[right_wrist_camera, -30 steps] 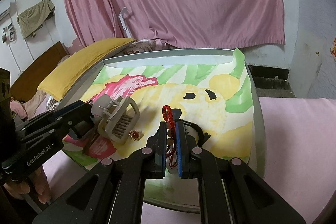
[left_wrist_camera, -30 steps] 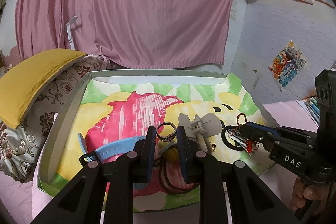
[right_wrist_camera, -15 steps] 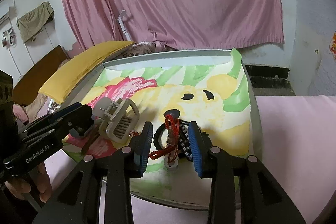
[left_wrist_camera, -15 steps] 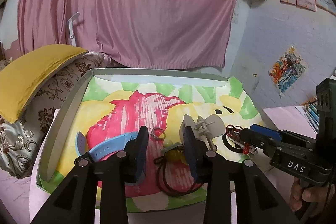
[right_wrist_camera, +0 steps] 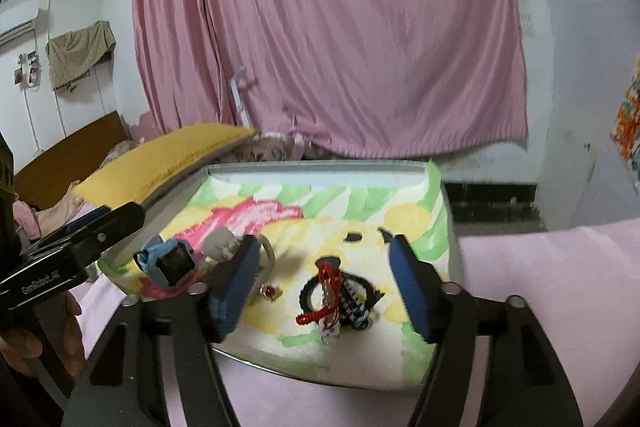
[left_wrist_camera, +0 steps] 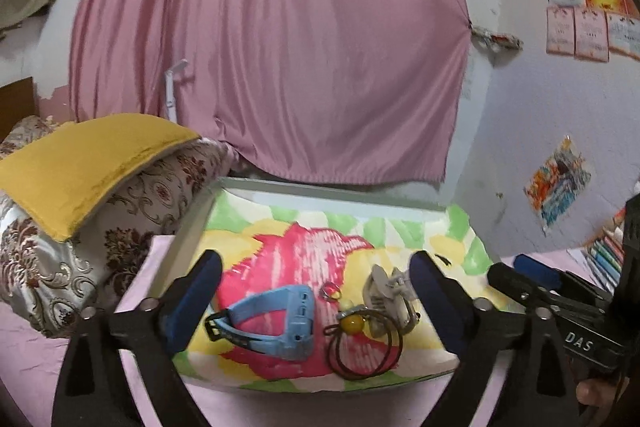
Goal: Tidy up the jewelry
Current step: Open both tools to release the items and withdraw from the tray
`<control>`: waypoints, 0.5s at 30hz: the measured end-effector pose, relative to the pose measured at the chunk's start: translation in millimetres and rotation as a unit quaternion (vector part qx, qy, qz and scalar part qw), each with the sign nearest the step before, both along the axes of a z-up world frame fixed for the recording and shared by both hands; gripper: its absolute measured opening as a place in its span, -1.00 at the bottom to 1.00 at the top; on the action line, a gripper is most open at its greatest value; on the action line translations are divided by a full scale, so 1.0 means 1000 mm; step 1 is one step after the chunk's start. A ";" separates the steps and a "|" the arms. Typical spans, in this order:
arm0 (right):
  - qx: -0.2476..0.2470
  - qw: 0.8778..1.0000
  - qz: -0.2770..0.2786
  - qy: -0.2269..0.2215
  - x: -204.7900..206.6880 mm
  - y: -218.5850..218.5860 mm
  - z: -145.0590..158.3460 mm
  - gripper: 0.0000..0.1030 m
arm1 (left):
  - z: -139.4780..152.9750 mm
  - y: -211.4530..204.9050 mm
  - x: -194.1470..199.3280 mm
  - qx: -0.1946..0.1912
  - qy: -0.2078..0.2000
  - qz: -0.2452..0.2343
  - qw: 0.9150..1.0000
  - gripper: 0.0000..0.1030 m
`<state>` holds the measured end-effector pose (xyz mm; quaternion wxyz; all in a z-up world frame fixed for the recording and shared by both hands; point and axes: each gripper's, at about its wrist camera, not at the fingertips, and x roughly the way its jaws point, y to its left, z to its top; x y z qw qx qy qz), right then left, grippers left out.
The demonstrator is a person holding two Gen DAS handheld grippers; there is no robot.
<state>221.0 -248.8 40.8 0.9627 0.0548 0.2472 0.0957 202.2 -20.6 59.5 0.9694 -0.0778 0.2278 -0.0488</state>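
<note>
A metal tray [left_wrist_camera: 188,235] lined with a colourful painted sheet lies on the pink bed. On it lie a blue watch [left_wrist_camera: 276,323], a small silver ring [left_wrist_camera: 330,293], a brown hair tie with a yellow bead [left_wrist_camera: 362,343] and a grey claw clip [left_wrist_camera: 386,301]. In the right wrist view a red and black bracelet bundle [right_wrist_camera: 336,297] and a small red earring [right_wrist_camera: 270,291] lie on the tray [right_wrist_camera: 320,169]. My left gripper [left_wrist_camera: 316,303] is open and empty above the tray's near edge. My right gripper [right_wrist_camera: 324,287] is open and empty around the bundle, above it.
A yellow cushion [left_wrist_camera: 80,163] on a patterned pillow [left_wrist_camera: 132,211] lies left of the tray. A pink curtain [left_wrist_camera: 272,47] hangs behind. Books [left_wrist_camera: 608,255] lie at the far right. Pink bedding [right_wrist_camera: 540,267] surrounds the tray.
Both grippers have opened wide and pulled back from the tray. The right one let go of the red bracelet bundle, which now lies on the tray. The left one released the ring.
</note>
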 end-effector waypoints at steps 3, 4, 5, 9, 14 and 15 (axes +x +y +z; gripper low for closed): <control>-0.003 1.000 -0.003 -0.026 -0.012 0.001 0.008 0.63 | 0.003 0.003 -0.011 -0.002 -0.011 0.004 1.000 0.98; -0.004 0.999 -0.004 -0.035 -0.017 0.002 0.010 0.65 | 0.004 0.004 -0.015 -0.001 -0.016 0.006 1.000 0.98; -0.006 0.999 -0.004 -0.043 -0.021 0.002 0.012 0.72 | 0.005 0.005 -0.018 0.001 -0.018 0.009 1.000 0.98; -0.006 0.997 -0.004 -0.071 -0.041 0.004 0.020 0.82 | 0.006 0.006 -0.032 0.010 -0.023 0.010 1.000 0.98; 0.009 0.996 -0.004 -0.089 -0.064 0.001 0.029 0.85 | 0.005 0.012 -0.054 0.004 -0.028 0.011 1.000 0.98; 0.011 0.996 -0.005 -0.091 -0.069 0.000 0.030 0.86 | 0.005 0.013 -0.057 0.002 -0.027 0.011 1.000 0.98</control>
